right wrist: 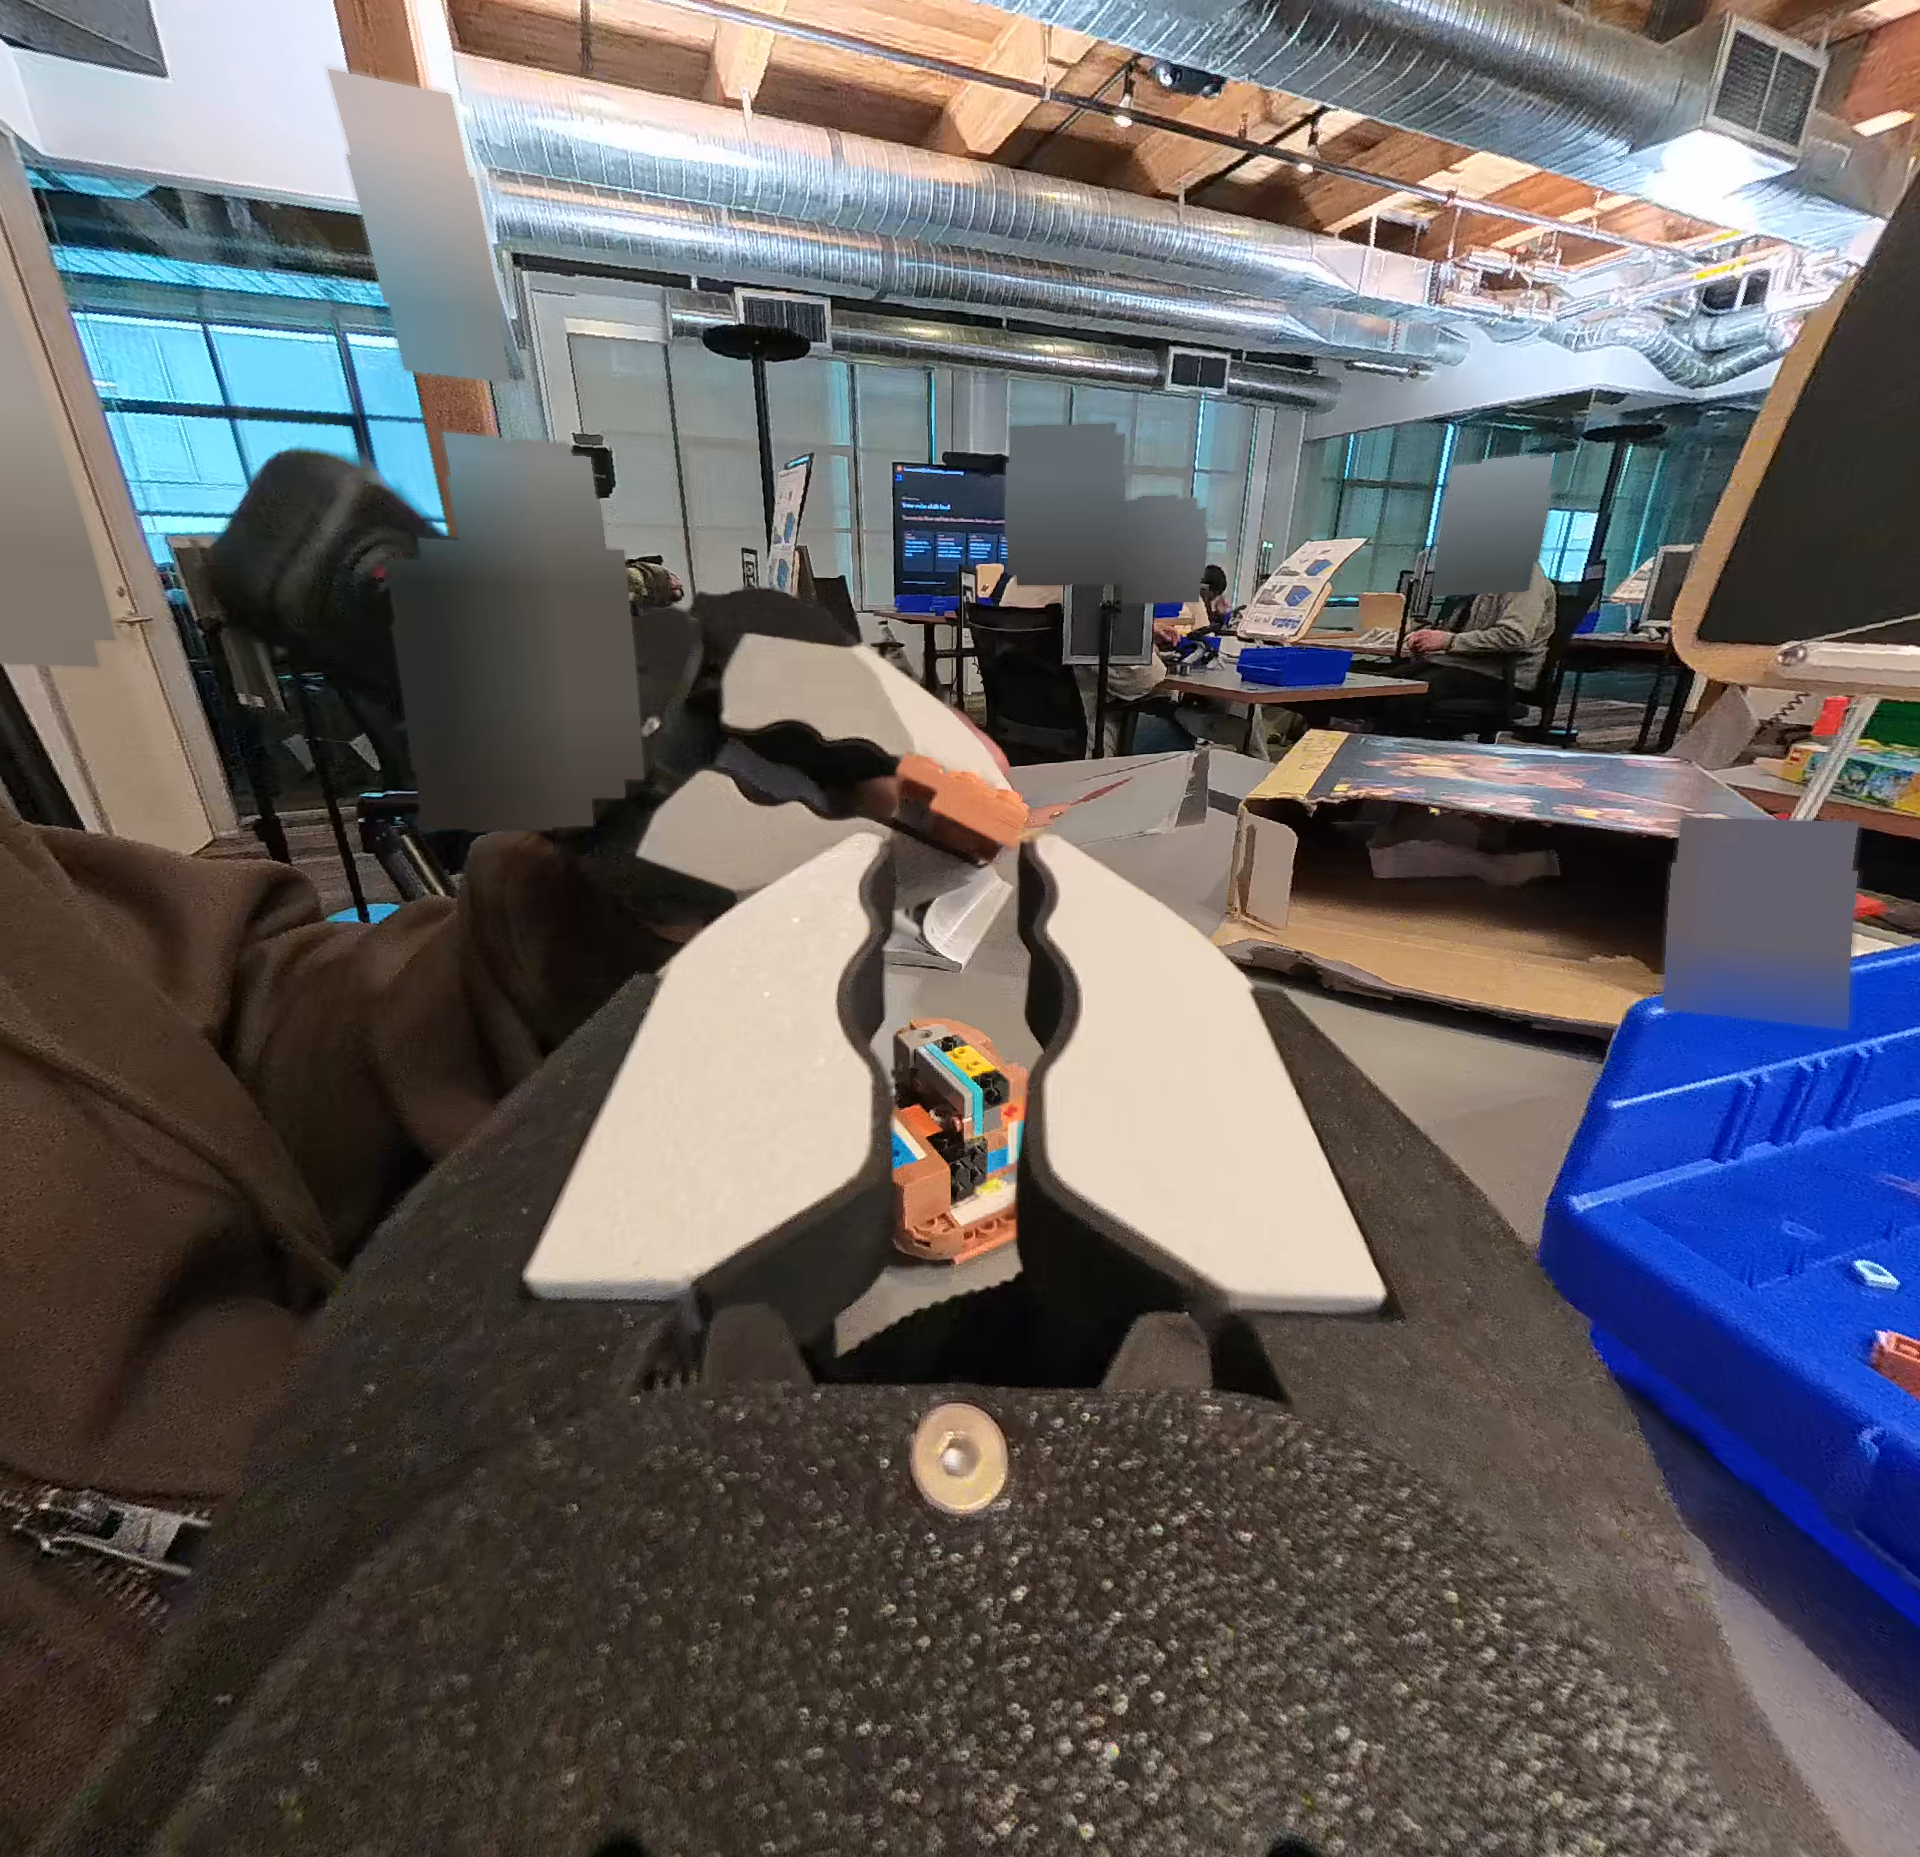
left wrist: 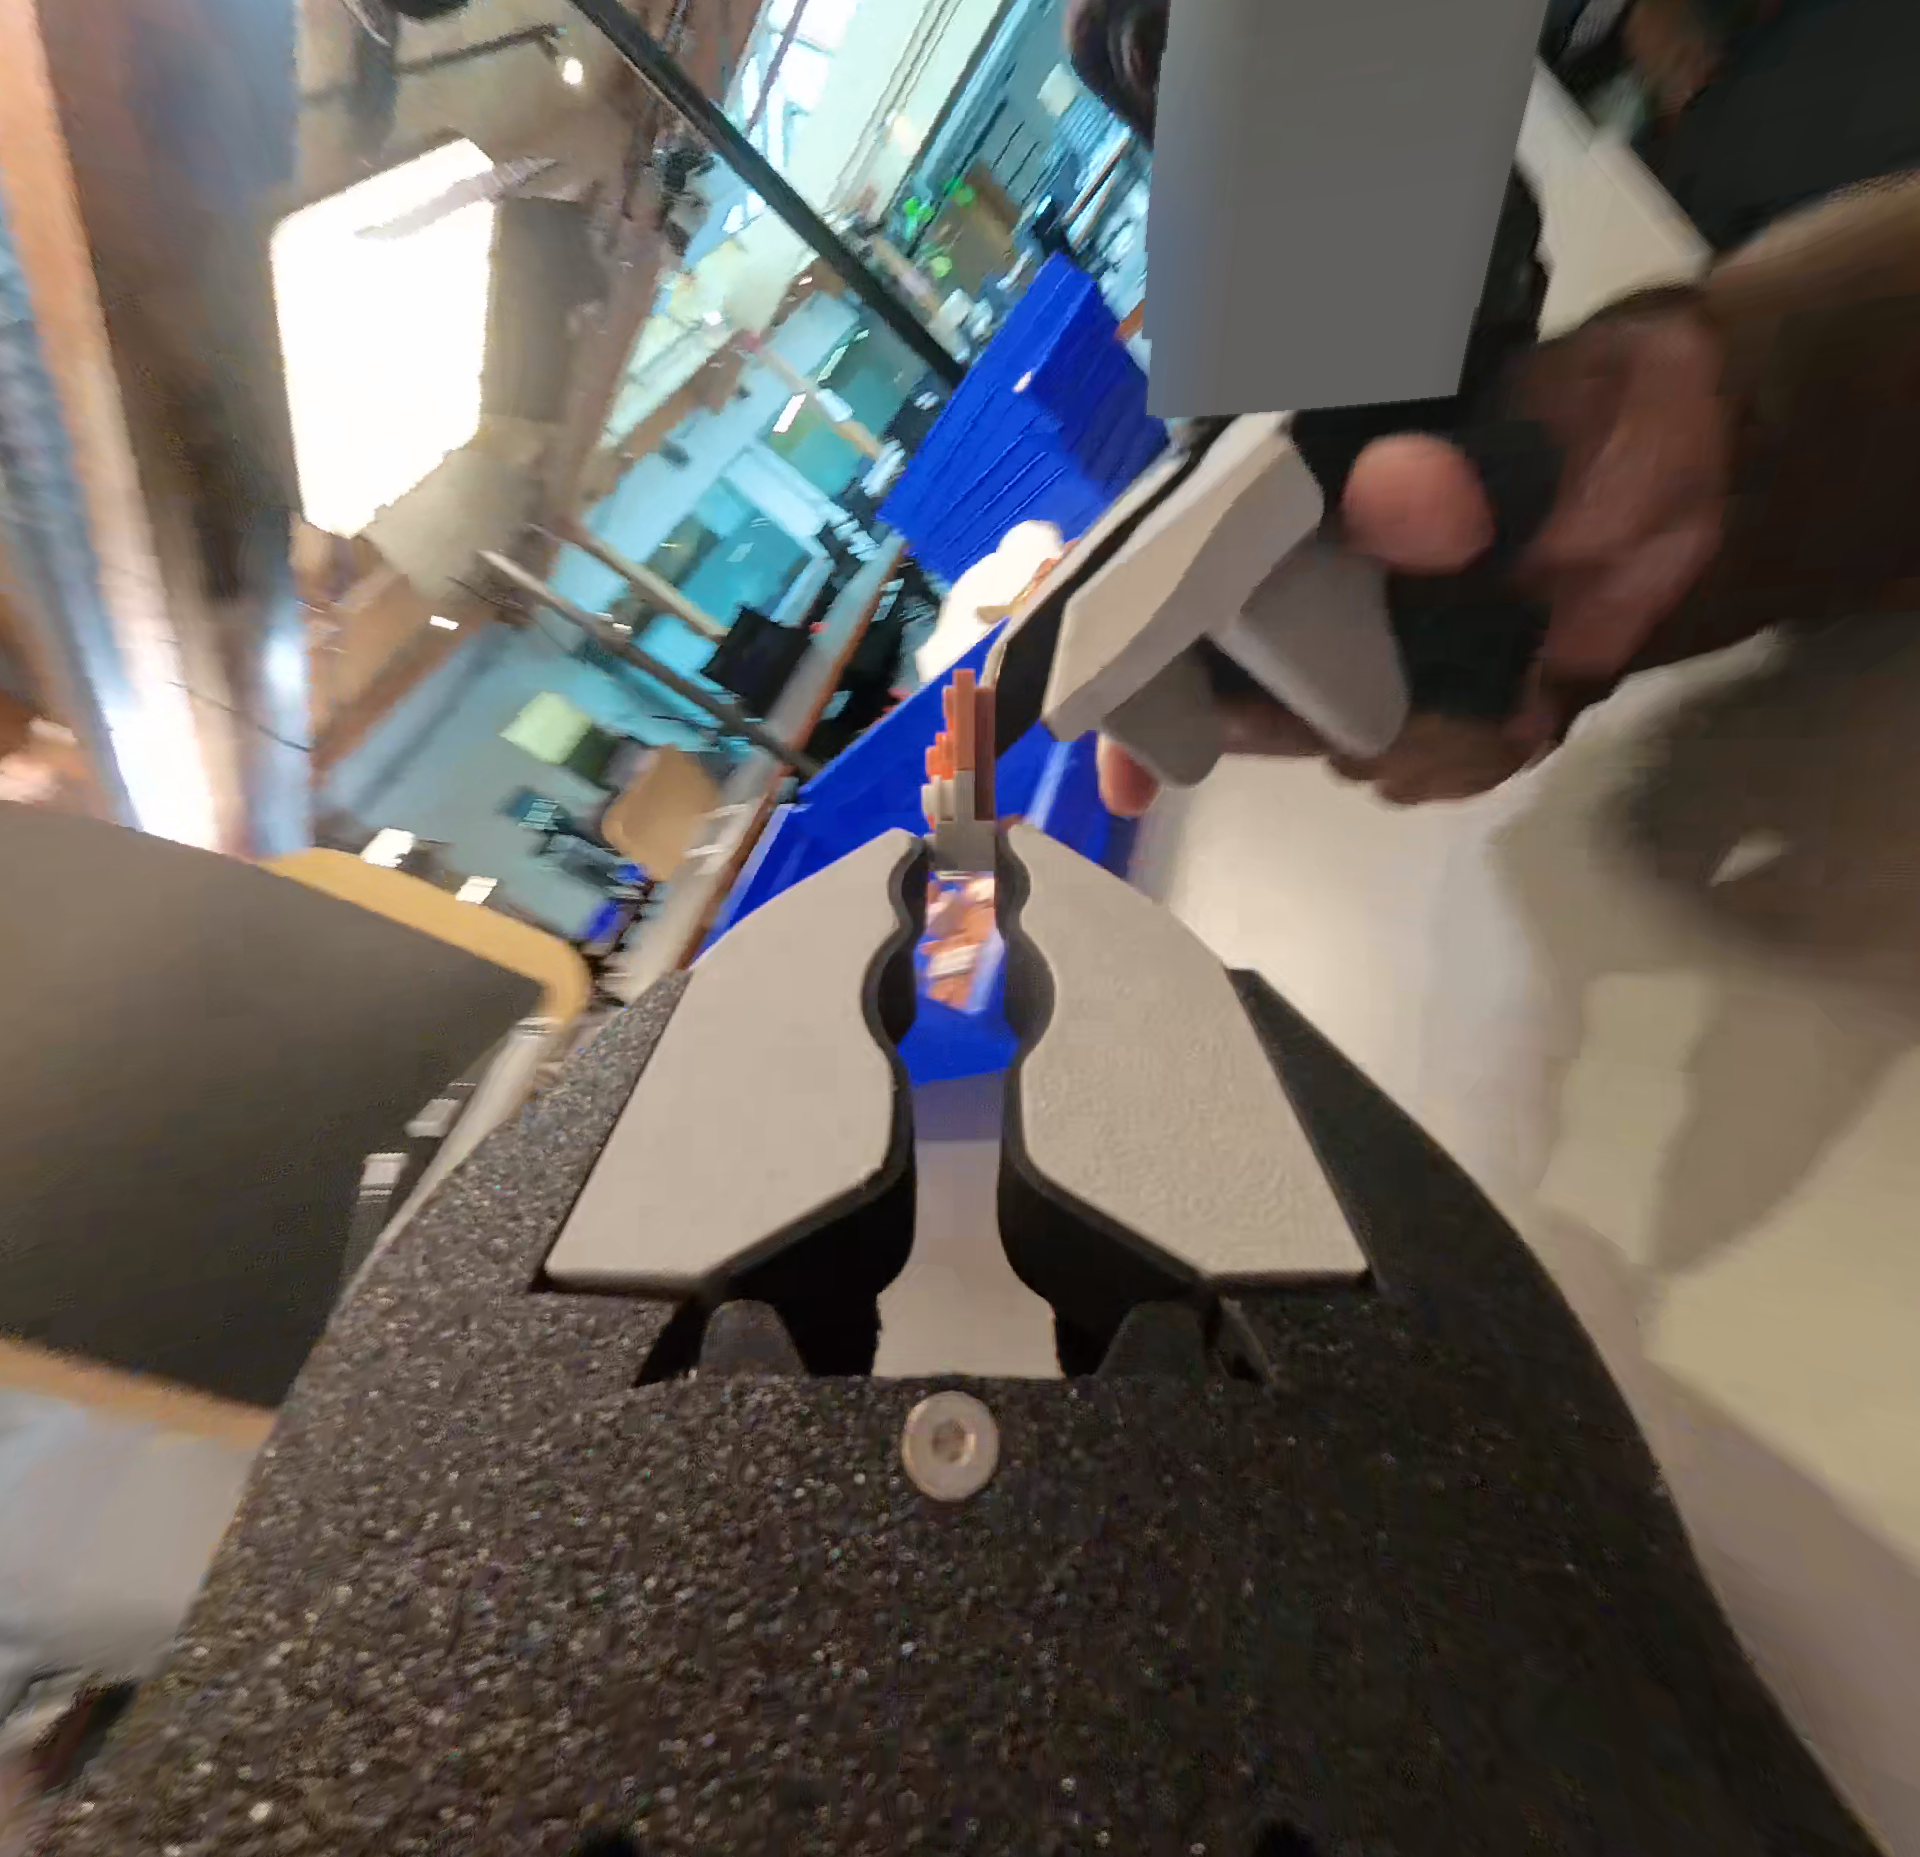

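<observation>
Left hand-held gripper point(left wrist: 961, 851) pinches a small stack of orange-brown bricks point(left wrist: 961, 758) at its fingertips, jaws nearly closed, long axis along the fingers; right hand-held gripper point(right wrist: 956, 851), tips narrowly parted and empty, hovers above a brick model point(right wrist: 954, 1142) on the grey counter point(right wrist: 1455, 1111); blue bin point(right wrist: 1766, 1184) lies to its right.

Left gripper point(left wrist: 961, 851): jaws drawn nearly together, tips pinching a small brick piece point(right wrist: 961, 805) between them.
Left gripper pose: tilted and turned sideways, reaching across so its tips sit just ahead of the right tongs' tips and slightly above them — close, though contact cannot be told.
Right gripper point(right wrist: 961, 857): fingers parted by a narrow gap, nothing clamped between the tips.
Right hand point(left wrist: 1558, 581): wrapped around the right gripper's handle, one fingertip forward beside the grey fingers.
Left arm point(right wrist: 208, 1080): in a brown sleeve, bent — it runs behind the left tongs.
</observation>
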`<state>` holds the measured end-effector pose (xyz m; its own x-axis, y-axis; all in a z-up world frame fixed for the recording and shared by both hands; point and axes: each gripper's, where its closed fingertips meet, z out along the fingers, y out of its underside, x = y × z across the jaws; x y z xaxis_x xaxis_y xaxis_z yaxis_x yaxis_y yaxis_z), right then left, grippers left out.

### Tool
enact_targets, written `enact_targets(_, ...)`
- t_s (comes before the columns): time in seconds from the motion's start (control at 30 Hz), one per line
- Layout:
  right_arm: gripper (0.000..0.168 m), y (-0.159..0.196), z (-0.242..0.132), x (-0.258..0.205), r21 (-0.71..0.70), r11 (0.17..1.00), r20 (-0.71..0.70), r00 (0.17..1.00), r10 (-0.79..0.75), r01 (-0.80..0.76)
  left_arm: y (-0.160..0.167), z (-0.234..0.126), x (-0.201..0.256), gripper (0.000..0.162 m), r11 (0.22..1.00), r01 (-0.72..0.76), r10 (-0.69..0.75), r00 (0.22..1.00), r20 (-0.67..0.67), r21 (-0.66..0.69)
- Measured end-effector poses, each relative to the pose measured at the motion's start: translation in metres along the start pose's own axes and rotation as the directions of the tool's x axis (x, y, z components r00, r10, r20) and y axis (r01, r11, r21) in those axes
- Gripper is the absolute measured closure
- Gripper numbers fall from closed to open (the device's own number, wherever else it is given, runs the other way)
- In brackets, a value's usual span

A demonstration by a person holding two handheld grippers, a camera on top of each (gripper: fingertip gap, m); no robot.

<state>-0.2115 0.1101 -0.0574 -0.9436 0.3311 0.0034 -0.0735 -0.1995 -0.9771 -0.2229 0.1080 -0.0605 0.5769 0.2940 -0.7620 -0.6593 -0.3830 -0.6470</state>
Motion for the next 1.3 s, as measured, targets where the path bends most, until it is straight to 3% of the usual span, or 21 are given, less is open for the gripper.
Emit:
enact_targets(0.07, 0.141, 0.004, -0.001, 0.004, -0.021, 0.999, -0.009, 0.999, 0.03, -0.031, 0.004, 0.001, -0.001, 0.15, 0.982, -0.182, 0.185, 0.98, 0.07, -0.054)
enact_targets(0.2, 0.128, 0.014, 0.003, 0.007, -0.072, 0.986, 0.005, 0.989, 0.15, -0.15, 0.015, 0.007, 0.003, 0.15, 0.875, -0.452, 0.473, 0.874, 0.108, -0.174)
enact_targets(0.53, 0.135, 0.016, 0.002, 0.003, -0.076, 0.94, 0.085, 0.937, 0.34, -0.334, 0.004, 0.004, 0.004, 0.151, 0.761, -0.62, 0.648, 0.741, 0.176, -0.189)
enact_targets(0.8, 0.149, 0.021, -0.002, 0.009, -0.087, 0.776, 0.143, 0.763, 0.63, -0.624, 0.011, 0.008, 0.008, 0.15, 0.632, -0.728, 0.773, 0.618, 0.143, -0.267)
enact_targets(1.0, 0.149, 0.037, -0.002, 0.009, -0.16, 0.758, 0.089, 0.755, 0.65, -0.633, 0.023, 0.007, 0.017, 0.15, 0.622, -0.74, 0.777, 0.623, 0.086, -0.257)
enact_targets(1.3, 0.149, 0.061, -0.005, 0.018, -0.28, 0.785, -0.027, 0.822, 0.569, -0.552, 0.046, 0.011, 0.031, 0.149, 0.711, -0.657, 0.668, 0.742, -0.052, -0.249)
